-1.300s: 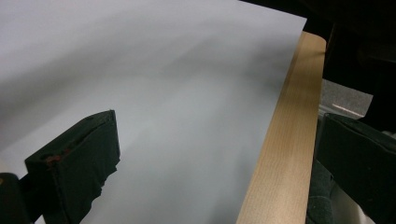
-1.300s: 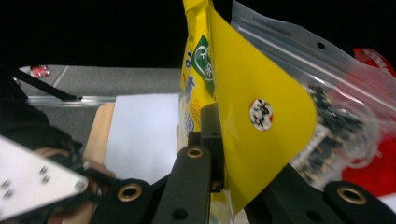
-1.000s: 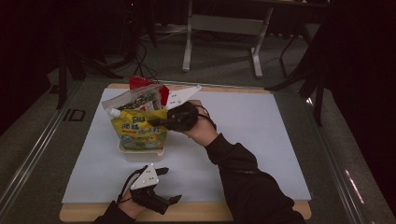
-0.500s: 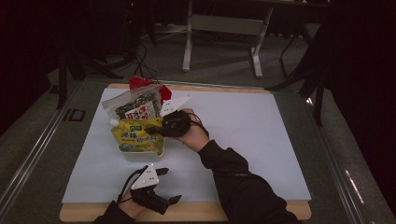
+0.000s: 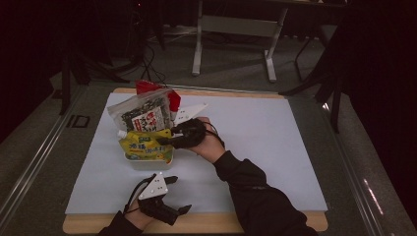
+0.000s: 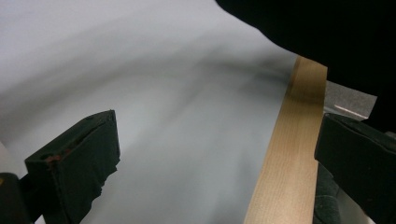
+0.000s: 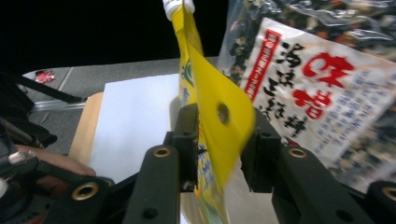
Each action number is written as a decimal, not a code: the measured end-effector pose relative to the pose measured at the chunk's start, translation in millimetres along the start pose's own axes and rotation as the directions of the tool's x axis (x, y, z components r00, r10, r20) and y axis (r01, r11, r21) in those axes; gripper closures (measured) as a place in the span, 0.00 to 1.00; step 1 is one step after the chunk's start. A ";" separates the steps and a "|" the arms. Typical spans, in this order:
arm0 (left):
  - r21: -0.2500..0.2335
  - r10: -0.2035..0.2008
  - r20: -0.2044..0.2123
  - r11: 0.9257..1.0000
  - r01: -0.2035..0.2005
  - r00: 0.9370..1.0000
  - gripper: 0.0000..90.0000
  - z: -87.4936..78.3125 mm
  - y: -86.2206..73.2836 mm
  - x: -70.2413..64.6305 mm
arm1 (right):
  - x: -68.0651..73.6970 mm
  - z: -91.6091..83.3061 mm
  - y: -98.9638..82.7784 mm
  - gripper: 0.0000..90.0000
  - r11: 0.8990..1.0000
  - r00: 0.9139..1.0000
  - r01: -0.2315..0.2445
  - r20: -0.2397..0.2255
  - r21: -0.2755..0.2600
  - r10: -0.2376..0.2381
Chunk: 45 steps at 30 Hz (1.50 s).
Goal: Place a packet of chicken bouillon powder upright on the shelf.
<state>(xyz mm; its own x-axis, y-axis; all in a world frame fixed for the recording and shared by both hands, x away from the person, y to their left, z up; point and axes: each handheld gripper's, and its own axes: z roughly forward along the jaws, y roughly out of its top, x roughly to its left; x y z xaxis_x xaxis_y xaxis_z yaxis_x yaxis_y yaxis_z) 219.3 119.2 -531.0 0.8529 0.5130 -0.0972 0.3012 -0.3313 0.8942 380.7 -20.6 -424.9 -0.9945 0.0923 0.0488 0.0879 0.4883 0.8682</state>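
The yellow pouch (image 5: 145,147) has sunk to the table, white-capped, between the right tongs (image 7: 218,154), just parting.

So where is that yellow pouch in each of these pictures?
High view: yellow pouch left of centre, at the right gripper.
Left gripper view: not in it.
Right gripper view: centre, edge-on between the jaws.
Shared landmark: the seaweed packet right beside it.
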 end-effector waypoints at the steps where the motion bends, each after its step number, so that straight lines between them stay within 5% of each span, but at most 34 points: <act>1: 0.000 -0.001 0.000 1.000 0.001 1.000 0.01 0.3 0.1 0.0 | 0.0 -3.0 -1.5 0.70 1.000 1.000 -0.001 0.007 0.002 0.001; 8: 0.003 0.002 0.002 1.000 -0.002 1.000 0.01 2.0 -0.4 -0.1 | 1.9 -20.5 -19.1 0.60 0.999 0.999 -0.027 0.045 0.019 0.026; 14: -0.002 -0.007 -0.003 1.000 0.007 1.000 0.01 1.7 -0.7 0.4 | 0.6 -40.0 -48.4 0.35 0.996 0.989 -0.086 0.127 0.024 0.082; 18: 0.001 -0.006 0.000 1.000 0.006 1.000 0.01 2.1 -0.9 0.8 | -1.5 -51.5 -67.4 0.31 0.988 0.981 -0.155 0.116 0.008 0.153; 29: 0.001 -0.004 0.002 1.000 0.004 1.000 0.01 2.6 -0.5 0.2 | 4.0 -65.7 -114.8 0.25 0.976 0.968 -0.216 0.136 0.027 0.211; 45: 0.002 -0.001 0.002 1.000 0.001 1.000 0.01 2.1 -0.2 -0.1 | 20.5 -88.7 -150.1 0.22 0.981 0.969 -0.188 0.170 0.038 0.179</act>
<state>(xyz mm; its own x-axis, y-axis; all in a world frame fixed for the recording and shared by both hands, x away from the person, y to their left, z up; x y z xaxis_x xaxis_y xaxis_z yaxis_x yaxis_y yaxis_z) 220.1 117.5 -532.1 0.8537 0.5114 -0.0988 0.3027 -0.3327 0.8932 342.1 -169.0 -510.4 -0.9384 0.3246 0.1185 0.2753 0.4951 0.8241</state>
